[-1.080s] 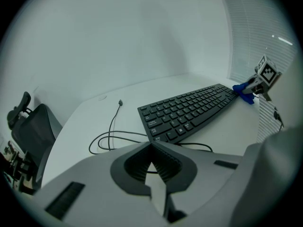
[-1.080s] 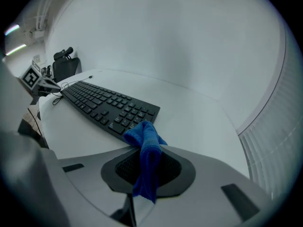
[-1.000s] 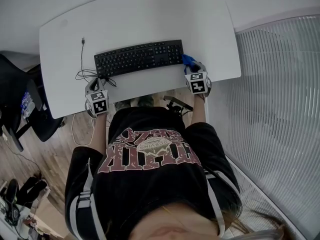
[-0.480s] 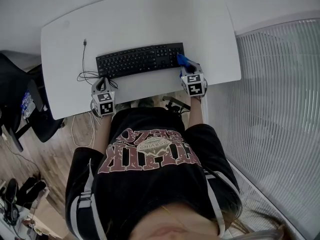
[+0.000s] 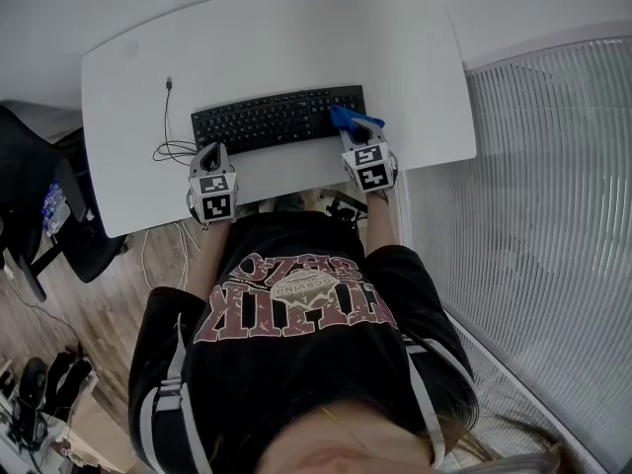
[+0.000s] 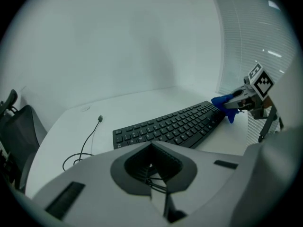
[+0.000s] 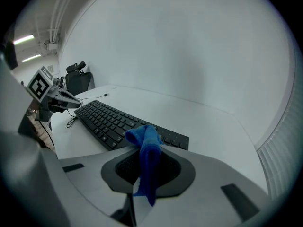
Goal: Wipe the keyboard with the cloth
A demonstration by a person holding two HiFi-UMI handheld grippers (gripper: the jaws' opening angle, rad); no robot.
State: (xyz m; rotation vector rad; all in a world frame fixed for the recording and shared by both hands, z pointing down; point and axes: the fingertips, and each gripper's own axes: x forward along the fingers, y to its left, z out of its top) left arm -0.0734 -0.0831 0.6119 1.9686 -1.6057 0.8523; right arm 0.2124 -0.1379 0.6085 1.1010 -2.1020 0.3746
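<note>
Black keyboard (image 5: 278, 118) lies mid-frame in the head view on the white desk (image 5: 415, 57). Its cable (image 5: 164, 117) loops off the left end toward the upper left.

The right gripper (image 5: 354, 134) is at the keyboard's right end. Its jaws are pinched narrow on the blue cloth (image 7: 147, 145). 1 bunched end pokes out ahead over the rightmost keys and the other end hangs down behind the jaws. Can't tell if the cloth touches the keys yet.

The left gripper (image 5: 210, 154) is at the keyboard's lower left corner, jaws closed together with nothing between them. It's near the edge, contact unclear.

Judgement: the wipe is at its start, at the right end.

Risks:
- The cloth is held by a thin pinch only, so drag over the keycaps could pull it out.
- The bunched end could catch between keys.
- The keyboard could slide left if the left gripper isn't really bracing it.
- The loose cable loop sits just beside the left gripper and could snag.
</note>
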